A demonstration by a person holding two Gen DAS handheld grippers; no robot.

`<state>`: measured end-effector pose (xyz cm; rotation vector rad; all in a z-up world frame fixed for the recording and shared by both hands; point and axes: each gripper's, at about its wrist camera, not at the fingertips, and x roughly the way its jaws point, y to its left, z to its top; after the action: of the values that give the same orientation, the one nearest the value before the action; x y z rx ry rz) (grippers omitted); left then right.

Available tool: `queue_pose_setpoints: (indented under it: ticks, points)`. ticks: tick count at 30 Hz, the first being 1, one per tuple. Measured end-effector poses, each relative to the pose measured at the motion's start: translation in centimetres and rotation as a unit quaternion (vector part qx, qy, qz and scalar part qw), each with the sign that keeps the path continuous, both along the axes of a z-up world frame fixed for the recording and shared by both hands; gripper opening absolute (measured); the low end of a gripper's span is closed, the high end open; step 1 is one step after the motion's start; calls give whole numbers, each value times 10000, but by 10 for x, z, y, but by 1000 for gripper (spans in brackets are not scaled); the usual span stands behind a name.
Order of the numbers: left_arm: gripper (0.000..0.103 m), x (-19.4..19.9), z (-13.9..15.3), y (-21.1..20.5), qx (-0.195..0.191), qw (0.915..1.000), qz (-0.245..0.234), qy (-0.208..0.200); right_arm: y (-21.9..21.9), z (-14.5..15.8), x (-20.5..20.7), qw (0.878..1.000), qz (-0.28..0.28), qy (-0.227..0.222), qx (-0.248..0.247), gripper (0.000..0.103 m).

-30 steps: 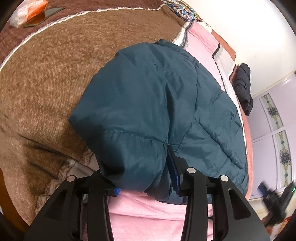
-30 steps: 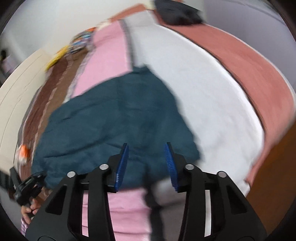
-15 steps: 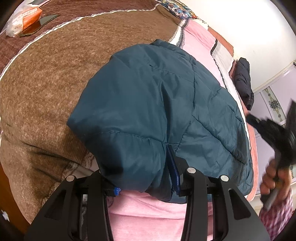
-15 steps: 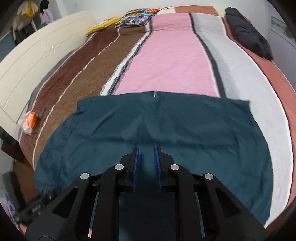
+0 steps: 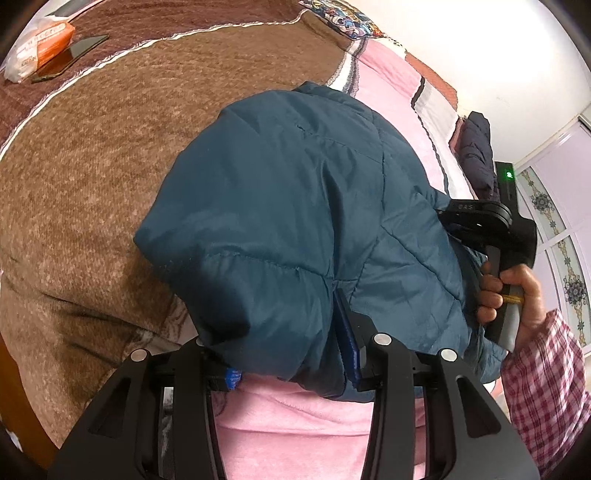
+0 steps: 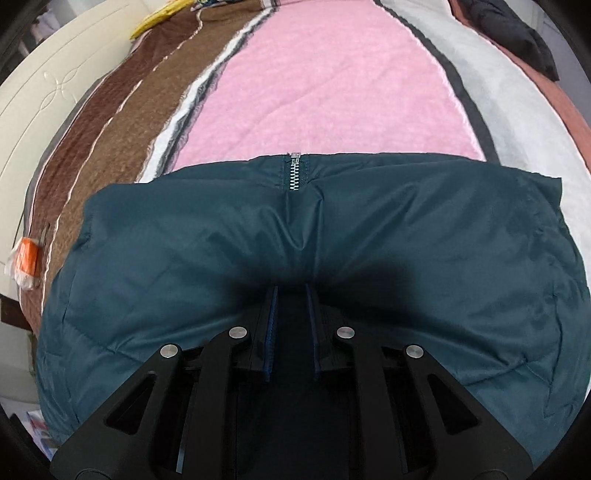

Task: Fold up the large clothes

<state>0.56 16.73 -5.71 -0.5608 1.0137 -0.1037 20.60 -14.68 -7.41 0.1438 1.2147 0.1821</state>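
Observation:
A dark teal puffer jacket [image 5: 295,206] lies folded on a striped bed blanket [image 5: 92,166]. My left gripper [image 5: 288,369] is wide apart around a thick fold of its near corner; the fabric fills the gap and hides the fingertips. In the right wrist view the jacket [image 6: 406,240] spreads across the bed, zipper [image 6: 294,173] at its far edge. My right gripper [image 6: 291,325] is nearly closed, its blue pads pressed down on the jacket's near middle. The right gripper also shows in the left wrist view [image 5: 491,229], held in a hand.
An orange-and-white packet [image 5: 37,48] and a dark phone [image 5: 74,51] lie at the far left of the bed. A black garment [image 5: 476,147] sits at the far right. A cream headboard [image 6: 48,99] runs along the left. A patterned pillow [image 5: 343,22] lies at the head.
The right gripper swung in from the bed's side, narrowed its jaws and came down onto the jacket's middle. The left gripper stayed on the jacket's corner.

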Motion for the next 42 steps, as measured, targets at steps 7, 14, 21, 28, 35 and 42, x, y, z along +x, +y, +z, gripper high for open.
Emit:
queue_pose_setpoints:
  ticks: [7,14,21,28,35,42]
  points:
    - [43,2,0,1,-27,10000,12,-3,0,-5,0,9999,70,77,-41,13]
    - [43,2,1,-1,71,10000,1,39,2,35,-28,9989,228,-415,75,13]
    - [43,-2,6,-4,78,10000,36,13,-3,64,-117,9944,743,-490,563,13]
    - [42,-3,10,-4,125,9999,44,-4,4,26,-169,9934,1017,66,534,13]
    - [40,-6,17,-14,222,9996,-49,-156,11,-8,-158,9935,1021,255,443,12]
    - [39,-6,19,-19,278,9994,-24,-183,13,-12,-157,9938,1021,209,395,12]
